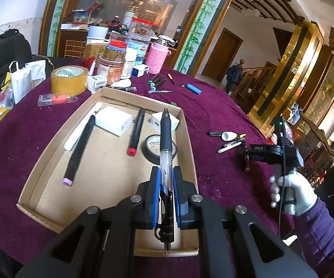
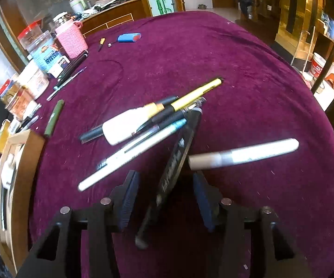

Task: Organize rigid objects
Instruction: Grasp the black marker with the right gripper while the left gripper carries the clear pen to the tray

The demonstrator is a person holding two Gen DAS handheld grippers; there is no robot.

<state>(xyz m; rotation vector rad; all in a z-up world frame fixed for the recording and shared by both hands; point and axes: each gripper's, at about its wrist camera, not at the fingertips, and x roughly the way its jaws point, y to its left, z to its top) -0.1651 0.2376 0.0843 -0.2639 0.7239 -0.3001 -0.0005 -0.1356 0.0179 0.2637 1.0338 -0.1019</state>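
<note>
My left gripper [image 1: 166,176] is shut on a black and clear click pen [image 1: 165,143] and holds it over the right side of the cardboard box [image 1: 107,176]. The box holds a black marker with a pink cap [image 1: 80,149], a red-ended marker [image 1: 136,131], two white chargers [image 1: 113,120] and a round gauge [image 1: 152,148]. My right gripper [image 2: 165,180] is open over the purple cloth, its fingers either side of a black pen [image 2: 174,162]. A pile of pens and a white glue bottle [image 2: 126,126] lies just ahead. A white marker [image 2: 243,154] lies to the right.
The right gripper also shows in the left wrist view [image 1: 259,150], held by a gloved hand near loose pens [image 1: 230,142]. Jars, a pink basket [image 1: 156,56], a tape roll [image 1: 69,80] and small boxes crowd the far table. A blue lighter [image 2: 129,37] and a green pen [image 2: 54,118] lie on the cloth.
</note>
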